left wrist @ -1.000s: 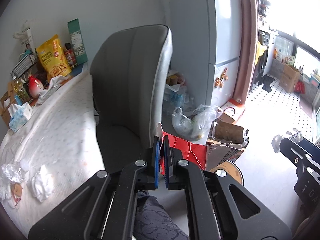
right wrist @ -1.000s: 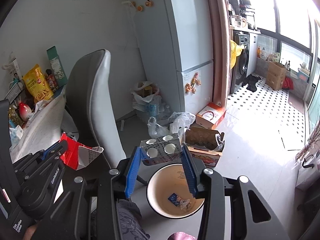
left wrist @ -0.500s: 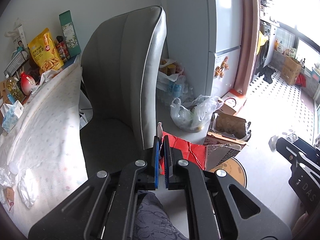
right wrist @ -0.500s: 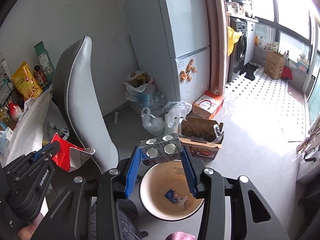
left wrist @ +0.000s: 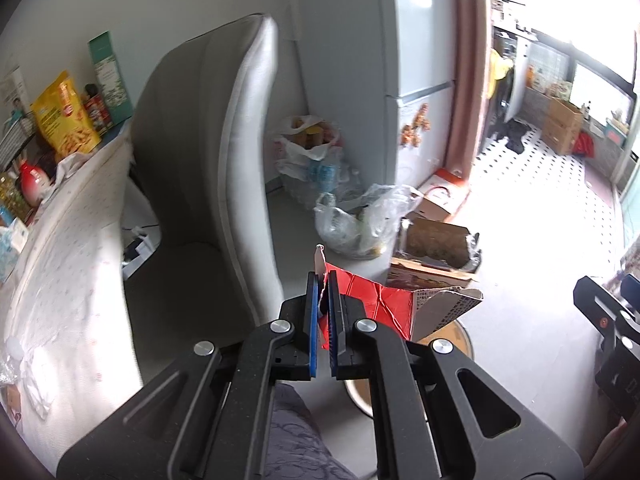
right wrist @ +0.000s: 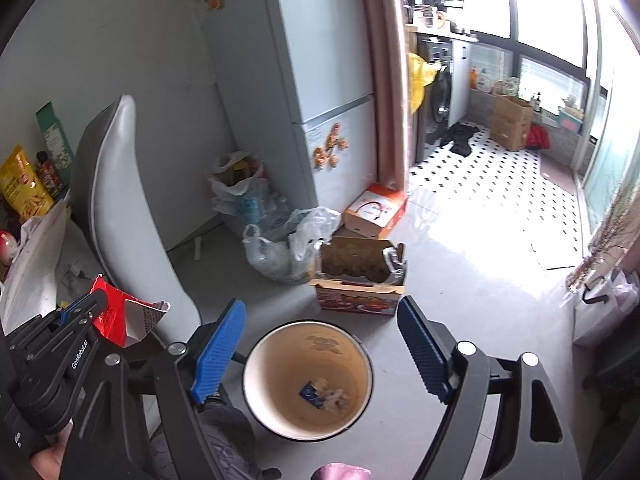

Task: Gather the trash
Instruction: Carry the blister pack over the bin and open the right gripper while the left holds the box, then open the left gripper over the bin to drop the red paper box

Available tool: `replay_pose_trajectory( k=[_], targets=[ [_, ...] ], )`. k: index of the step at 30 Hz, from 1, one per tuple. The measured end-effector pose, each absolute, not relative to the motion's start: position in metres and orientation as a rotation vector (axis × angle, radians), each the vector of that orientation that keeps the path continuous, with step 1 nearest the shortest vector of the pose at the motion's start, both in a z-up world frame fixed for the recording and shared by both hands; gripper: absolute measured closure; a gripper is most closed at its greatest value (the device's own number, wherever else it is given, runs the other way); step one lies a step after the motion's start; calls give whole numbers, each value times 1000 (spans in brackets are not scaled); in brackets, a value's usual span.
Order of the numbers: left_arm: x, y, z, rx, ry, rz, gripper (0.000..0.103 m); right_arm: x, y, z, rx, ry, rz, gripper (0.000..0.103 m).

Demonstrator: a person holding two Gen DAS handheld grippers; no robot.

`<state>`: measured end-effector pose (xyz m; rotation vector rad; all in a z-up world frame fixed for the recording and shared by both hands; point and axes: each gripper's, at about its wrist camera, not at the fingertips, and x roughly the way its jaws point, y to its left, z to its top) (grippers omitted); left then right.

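Observation:
My left gripper (left wrist: 323, 286) is shut on a flattened red carton (left wrist: 384, 304) and holds it up beside the grey chair; the carton also shows in the right wrist view (right wrist: 120, 320). My right gripper (right wrist: 320, 316) is wide open and empty, right above a round bin (right wrist: 307, 376) with a cream inside. Small scraps of trash (right wrist: 320, 394) lie at the bin's bottom. The bin's rim (left wrist: 460, 336) peeks out under the carton in the left wrist view.
A grey chair (left wrist: 208, 152) stands left, beside a table (left wrist: 68, 232) with snacks and crumpled tissues. On the floor are plastic bags (right wrist: 288, 248), an open cardboard box (right wrist: 360, 280), an orange box (right wrist: 376, 210) and the fridge (right wrist: 320, 80).
My right gripper has opened and the grey cup-holder tray it held is gone from between its fingers. Both grippers shifted right, away from the table.

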<state>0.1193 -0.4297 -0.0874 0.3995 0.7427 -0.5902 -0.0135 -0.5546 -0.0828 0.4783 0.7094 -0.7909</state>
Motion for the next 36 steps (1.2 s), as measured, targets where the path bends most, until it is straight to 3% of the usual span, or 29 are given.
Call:
replay_pose_trajectory(
  k=[15,16,17,18,20,29,36],
  targets=[
    [83,-489,-104,447,795,-734,95,-73,-581,-76,486,696,-930,21],
    [85,-489,-104,438,811,-740,91,-74,-582,-77,488,695,-932,21],
    [87,-489,-105,431,822,-743,73,-75,-583,-77,491,694,-933,21],
    [88,-487,-105,419,827,-747,47,-75,-583,-77,494,692,-933,21],
    [89,-480,-100,393,791,-738,31,-75,-584,-78,497,689,-930,21],
    [100,-452,-81,359,755,-675,18,-69,-574,-76,487,681,-899,21],
    [103,-415,-54,333,678,-594,6,-59,-552,-59,462,640,-859,11]
  ],
)
